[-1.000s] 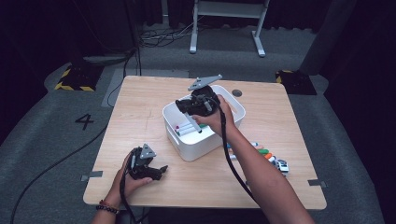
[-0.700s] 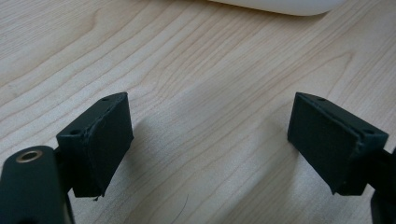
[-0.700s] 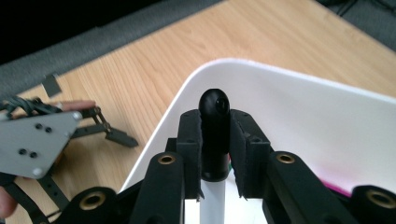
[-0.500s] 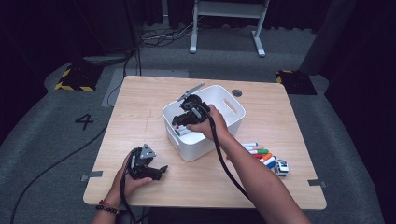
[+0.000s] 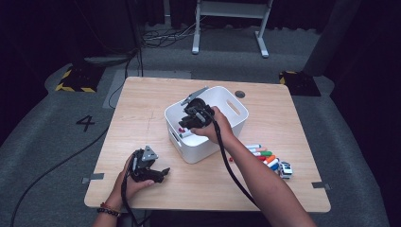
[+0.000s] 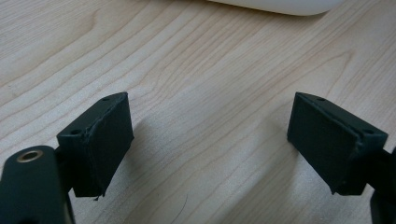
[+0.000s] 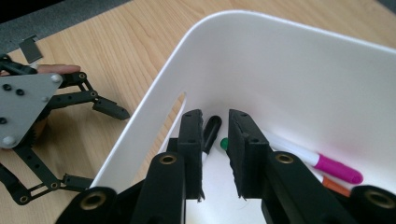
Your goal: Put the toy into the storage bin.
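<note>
While several markers point(image 7: 322, 165) already lie in the bin point(image 5: 236, 106), more markers point(image 5: 262, 153) wait on the counter point(image 5: 142, 118); right gripper point(image 7: 215, 149) sits inside, fingers nearly closed, empty; left gripper point(image 6: 210, 140) rests wide open, empty.

A white bin point(image 5: 208, 137) is seen on a pale wood-grain table point(image 5: 142, 118), with magenta point(image 7: 336, 170), green point(image 7: 224, 143) and black point(image 7: 211, 128) marker caps inside it, black grippers point(image 5: 150, 169), and yellow-and-black hazard stripes point(image 5: 71, 86) on the grey floor point(image 5: 47, 142).
</note>
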